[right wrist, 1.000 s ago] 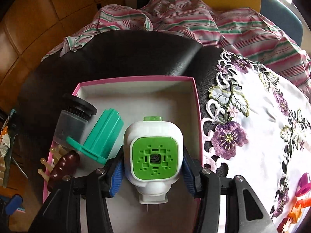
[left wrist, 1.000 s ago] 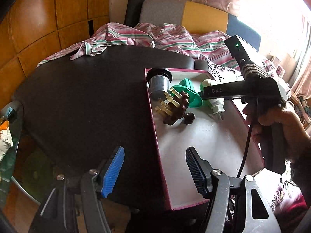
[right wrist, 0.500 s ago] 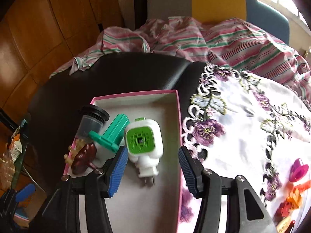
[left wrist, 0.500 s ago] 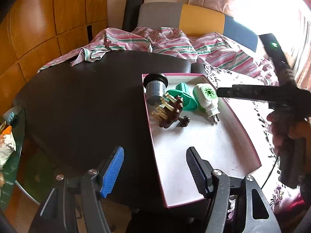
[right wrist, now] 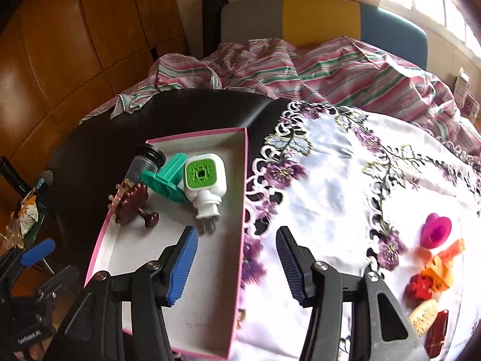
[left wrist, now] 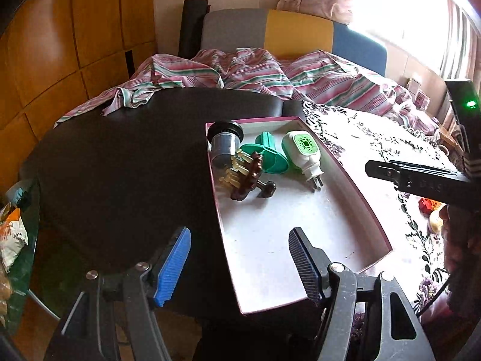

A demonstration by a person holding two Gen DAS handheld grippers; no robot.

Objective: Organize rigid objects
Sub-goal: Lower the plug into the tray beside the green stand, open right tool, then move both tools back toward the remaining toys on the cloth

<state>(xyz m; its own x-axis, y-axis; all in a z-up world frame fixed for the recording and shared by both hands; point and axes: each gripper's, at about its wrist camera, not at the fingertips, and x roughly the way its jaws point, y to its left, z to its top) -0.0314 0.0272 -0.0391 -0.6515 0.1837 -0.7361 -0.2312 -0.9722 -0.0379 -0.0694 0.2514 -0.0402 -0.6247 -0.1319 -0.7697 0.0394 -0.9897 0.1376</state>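
Inside pink box [right wrist: 240, 198], plug [right wrist: 204, 180] released, right claw [right wrist: 237, 266] withdrawn (both claws apart, empty).

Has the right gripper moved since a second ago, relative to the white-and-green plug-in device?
Yes. The right gripper let go of the white-and-green plug-in device, which now lies in the pink tray, and pulled back toward the embroidered cloth, jaws open.

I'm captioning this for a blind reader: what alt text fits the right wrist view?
The open right claw hovers empty over the edge of a pink-rimmed box holding a white-and-green plug-in device, a green plastic part and a brown comb-like piece. Small colourful toys lie on the floral tablecloth.
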